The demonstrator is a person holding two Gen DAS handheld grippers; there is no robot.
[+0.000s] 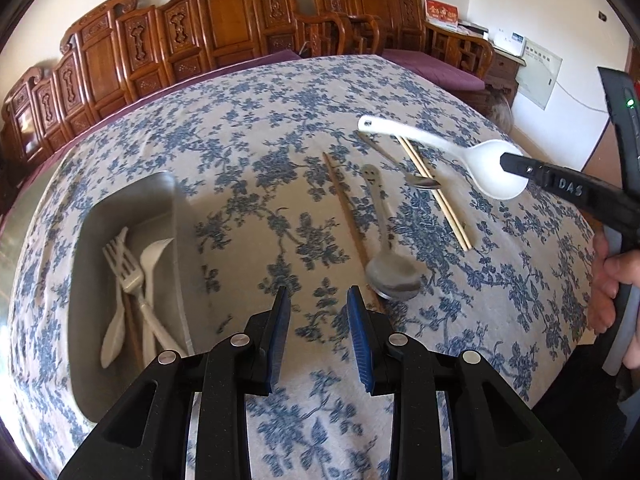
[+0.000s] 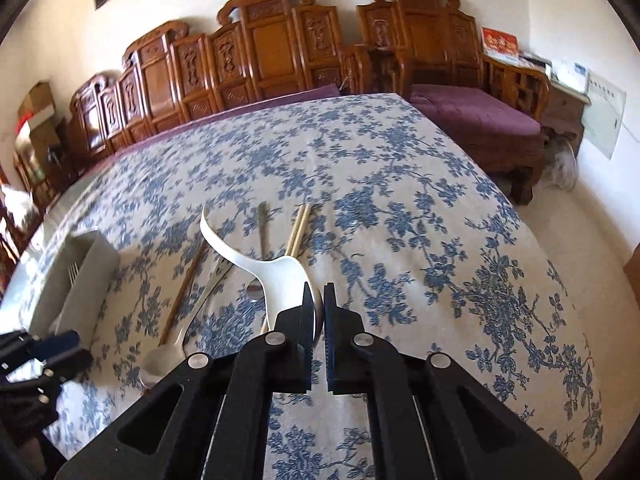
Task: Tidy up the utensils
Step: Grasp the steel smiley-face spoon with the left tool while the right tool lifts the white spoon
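My right gripper (image 2: 319, 294) is shut on the bowl of a white plastic rice spoon (image 2: 280, 276) and holds it above the table; the spoon also shows in the left wrist view (image 1: 440, 144), with the right gripper (image 1: 505, 162) at its bowl. My left gripper (image 1: 318, 300) is open and empty, low over the cloth. A metal tray (image 1: 176, 216) at the left holds a metal fork (image 1: 128, 272), a white plastic fork (image 1: 154, 264) and a white spoon (image 1: 114, 336). On the cloth lie a large metal spoon (image 1: 390, 264), a brown chopstick (image 1: 344, 208), pale chopsticks (image 1: 436, 196) and a small metal spoon (image 1: 404, 168).
The table (image 2: 400, 200) has a blue floral cloth. Carved wooden chairs (image 2: 280, 48) and a purple-cushioned bench (image 2: 472, 116) stand behind it. The table's right edge drops to the floor (image 2: 580, 232). The tray also shows at the left in the right wrist view (image 2: 92, 276).
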